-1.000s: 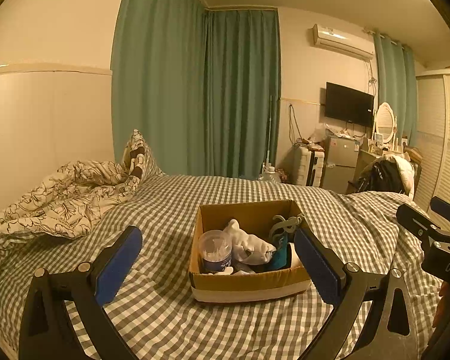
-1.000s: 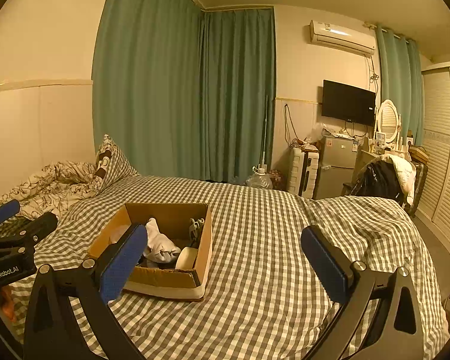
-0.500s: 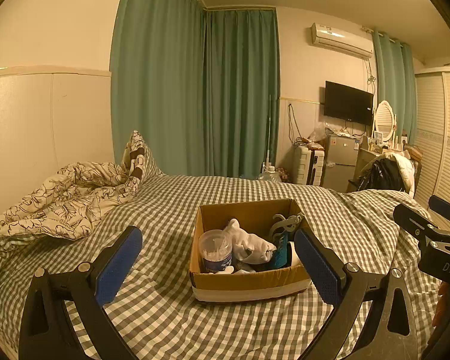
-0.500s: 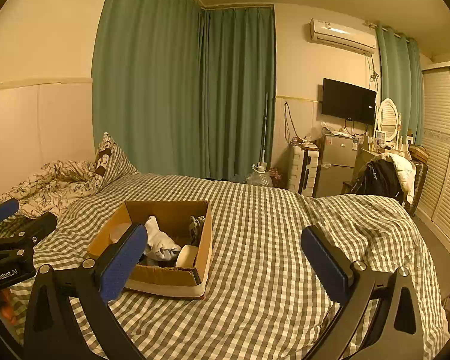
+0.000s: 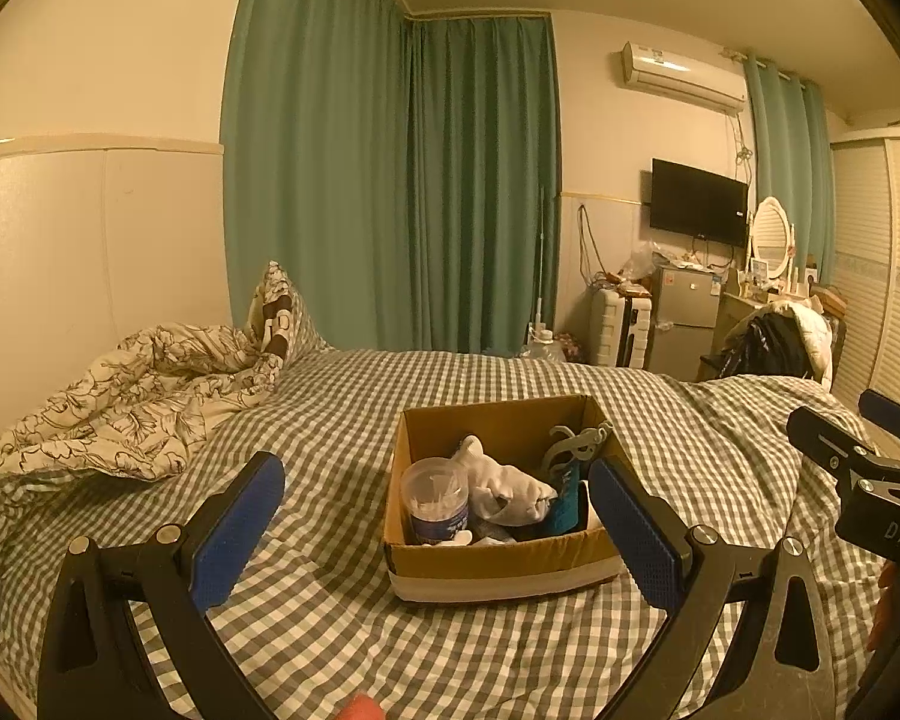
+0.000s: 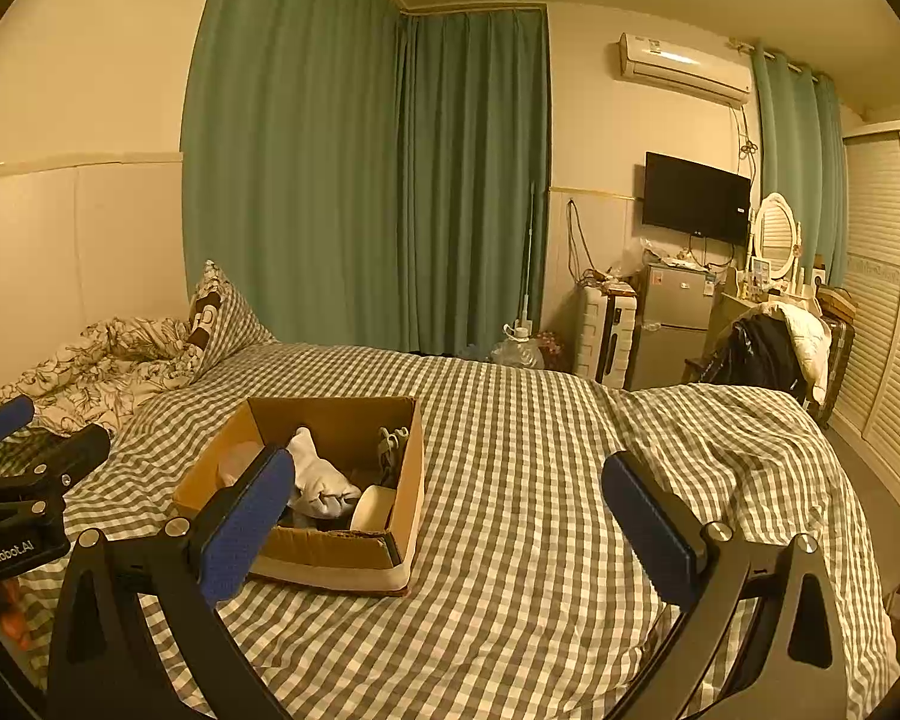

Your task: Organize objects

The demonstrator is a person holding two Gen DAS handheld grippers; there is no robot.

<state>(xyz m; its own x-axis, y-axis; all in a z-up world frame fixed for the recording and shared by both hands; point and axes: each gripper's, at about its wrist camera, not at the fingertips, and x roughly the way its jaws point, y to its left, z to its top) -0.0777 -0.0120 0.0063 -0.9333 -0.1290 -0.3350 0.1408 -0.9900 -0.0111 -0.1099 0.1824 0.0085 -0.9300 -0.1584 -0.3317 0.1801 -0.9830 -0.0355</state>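
Centrally, an open cardboard box (image 5: 498,564) sat on the bed (image 5: 342,420), on a green-and-white checked cover. Inside the box, from the left wrist view: a clear round tub of cotton swabs (image 5: 435,501) upright in the near left corner; a crumpled white cloth (image 5: 507,489) just beside it, toward the middle; a grey plastic hook-shaped piece (image 5: 573,447) leaning against the right wall; something teal (image 5: 567,510) below that, identity unclear. From the right wrist view, a roll of pale tape (image 6: 373,507) stood on edge in the near right corner, touching the white cloth.

Left tool (image 5: 435,531): fingers spread wide, blue pads (image 5: 237,531) on either side of the box in the view, holding nothing, above the cover and short of the box. Right tool (image 6: 447,531): also spread wide, empty, over bare checked cover to the right of the box. Each tool showed at the edge of the other's view.

Beyond the box: a rumpled floral duvet (image 5: 120,402) and a pillow (image 5: 279,315) at the left, against the wall. Teal curtains (image 5: 390,192) behind the bed. Far right: wall-mounted TV (image 5: 699,201), air conditioner (image 5: 681,75) above it, small fridge (image 5: 684,321), oval mirror (image 5: 771,237), a chair draped with dark and white clothing (image 5: 774,342), louvred wardrobe doors (image 5: 894,276).
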